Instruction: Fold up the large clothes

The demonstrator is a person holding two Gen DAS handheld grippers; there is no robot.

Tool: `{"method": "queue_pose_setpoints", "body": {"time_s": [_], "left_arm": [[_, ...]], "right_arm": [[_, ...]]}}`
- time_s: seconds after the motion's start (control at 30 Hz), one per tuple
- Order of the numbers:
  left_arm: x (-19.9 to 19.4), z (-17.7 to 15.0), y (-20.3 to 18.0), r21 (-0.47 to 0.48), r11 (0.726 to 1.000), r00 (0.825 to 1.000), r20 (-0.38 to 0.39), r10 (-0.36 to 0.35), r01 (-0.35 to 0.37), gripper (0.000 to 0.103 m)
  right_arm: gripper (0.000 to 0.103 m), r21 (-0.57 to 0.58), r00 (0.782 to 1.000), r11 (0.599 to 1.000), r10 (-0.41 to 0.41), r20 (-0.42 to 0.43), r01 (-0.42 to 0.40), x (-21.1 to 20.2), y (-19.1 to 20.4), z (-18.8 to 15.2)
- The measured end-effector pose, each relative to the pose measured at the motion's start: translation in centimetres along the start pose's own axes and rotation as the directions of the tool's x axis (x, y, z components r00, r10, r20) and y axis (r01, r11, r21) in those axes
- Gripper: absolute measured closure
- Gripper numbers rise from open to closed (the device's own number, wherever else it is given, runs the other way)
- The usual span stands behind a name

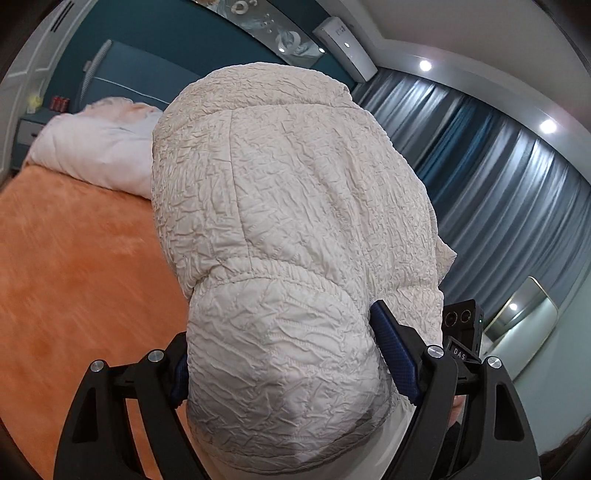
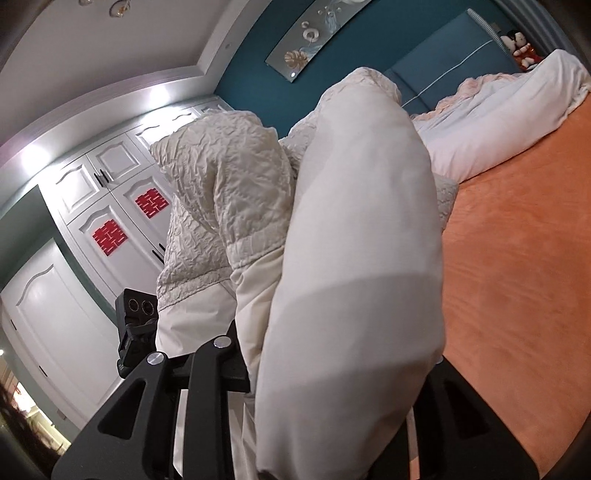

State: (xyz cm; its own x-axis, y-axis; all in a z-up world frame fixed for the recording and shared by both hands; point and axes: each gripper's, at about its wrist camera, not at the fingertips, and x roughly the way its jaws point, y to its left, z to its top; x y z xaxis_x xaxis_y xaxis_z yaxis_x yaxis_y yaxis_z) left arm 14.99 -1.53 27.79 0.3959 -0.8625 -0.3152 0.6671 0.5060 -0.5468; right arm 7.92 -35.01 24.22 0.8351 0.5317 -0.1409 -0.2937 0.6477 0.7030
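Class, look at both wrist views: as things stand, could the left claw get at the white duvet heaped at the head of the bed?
Probably not yet. The left claw is already shut on the cream jacket, whose bulk hangs between it and the white duvet.

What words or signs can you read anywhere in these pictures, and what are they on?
"DAS" on a small black label on the camera block beside the padded jacket.
"囍", a red paper sign, twice, on the white wardrobe doors.
Dark lettering on the air conditioner: too small and blurred to read.
Red cans on the bedside table: too small to read.
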Motion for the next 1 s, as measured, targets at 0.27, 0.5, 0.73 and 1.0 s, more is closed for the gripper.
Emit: {"method": "queue_pose_setpoints", "body": {"time_s": [0.27, 0.5, 0.73, 1.0], "left_arm": [[3.3, -0.5, 15.4, -0.177, 0.971, 0.983, -0.112, 0.143, -0.162, 0.024], [8.1, -8.0, 28.0, -0.111, 0.741, 0.73, -0.319, 0.605, -0.662, 0.026], [2.0, -9.5, 21.7, 0.086, 0.702, 0.693, -0.111, 0.712, -0.707, 0.026], [5.5, -11.7, 17.3, 0.162, 0.657, 0.647, -0.116, 0.754, -0.737, 0.025]], "right_arm": [[0.069, 0.134, 0.98, 0.976, -0.153, -0.129, 0.17, 14.2, -8.2, -2.7], [0.052, 0.302, 0.884, 0.859, -0.299, -0.359, 0.413, 21.6, -20.5, -10.6], [0.064, 0.117, 0.865, 0.865, -0.462, -0.197, 0.488, 13.5, -17.0, -7.4], [0.085, -0.383, 0.812, 0.812, -0.542, -0.216, 0.441, 19.9, -6.2, -8.1]]}}
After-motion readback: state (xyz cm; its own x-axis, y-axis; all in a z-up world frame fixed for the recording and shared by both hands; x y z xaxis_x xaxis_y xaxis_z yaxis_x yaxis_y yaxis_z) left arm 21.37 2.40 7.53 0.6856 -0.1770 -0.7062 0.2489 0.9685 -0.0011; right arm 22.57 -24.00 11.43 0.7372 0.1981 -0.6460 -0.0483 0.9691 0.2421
